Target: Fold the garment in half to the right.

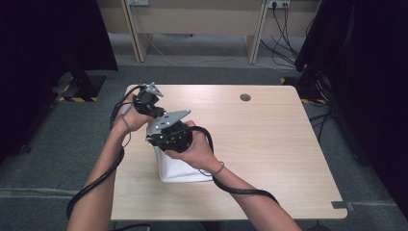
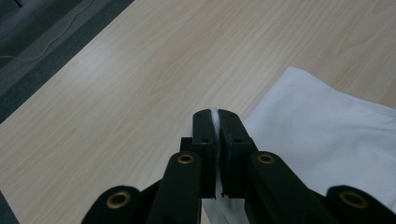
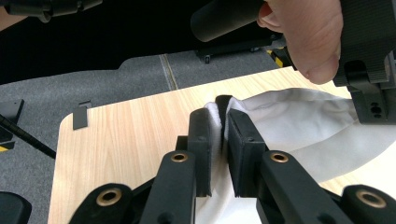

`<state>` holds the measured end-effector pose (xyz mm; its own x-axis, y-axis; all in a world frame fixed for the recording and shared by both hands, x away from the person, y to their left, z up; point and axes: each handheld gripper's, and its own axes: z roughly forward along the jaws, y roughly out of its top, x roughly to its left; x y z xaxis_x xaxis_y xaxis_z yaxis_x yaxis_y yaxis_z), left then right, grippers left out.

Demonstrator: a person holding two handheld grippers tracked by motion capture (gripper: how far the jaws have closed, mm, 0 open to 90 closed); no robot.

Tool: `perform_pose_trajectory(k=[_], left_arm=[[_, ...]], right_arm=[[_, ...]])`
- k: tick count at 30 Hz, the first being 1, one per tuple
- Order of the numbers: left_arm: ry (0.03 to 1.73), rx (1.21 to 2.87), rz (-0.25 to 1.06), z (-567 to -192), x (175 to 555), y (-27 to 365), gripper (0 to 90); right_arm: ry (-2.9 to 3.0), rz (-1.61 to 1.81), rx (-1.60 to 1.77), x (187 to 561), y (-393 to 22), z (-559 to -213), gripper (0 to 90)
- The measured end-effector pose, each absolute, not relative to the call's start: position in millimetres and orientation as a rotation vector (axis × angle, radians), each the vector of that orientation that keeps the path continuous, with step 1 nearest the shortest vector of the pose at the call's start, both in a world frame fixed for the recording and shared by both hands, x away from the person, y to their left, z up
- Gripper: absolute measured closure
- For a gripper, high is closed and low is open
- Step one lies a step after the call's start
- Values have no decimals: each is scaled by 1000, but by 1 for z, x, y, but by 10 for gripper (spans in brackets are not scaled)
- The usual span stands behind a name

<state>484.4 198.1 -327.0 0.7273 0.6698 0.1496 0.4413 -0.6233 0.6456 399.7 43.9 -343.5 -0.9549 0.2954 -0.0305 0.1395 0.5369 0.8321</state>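
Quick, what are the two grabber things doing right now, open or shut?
Left gripper: jaws shut on an edge of the white cloth.
Right gripper: jaws shut on the white cloth too.

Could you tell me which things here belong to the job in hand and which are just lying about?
In the job:
- white cloth
- left tongs, clamped on its edge
- right tongs, clamped on it too

Lying about:
- table
- cables on the floor
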Motion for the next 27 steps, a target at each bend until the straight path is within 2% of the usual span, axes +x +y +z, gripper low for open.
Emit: perform_pose_trajectory(k=[27], left_arm=[[802, 2349, 478, -333, 488, 178, 853]], right_arm=[[2588, 1362, 402, 400, 19, -348, 809]])
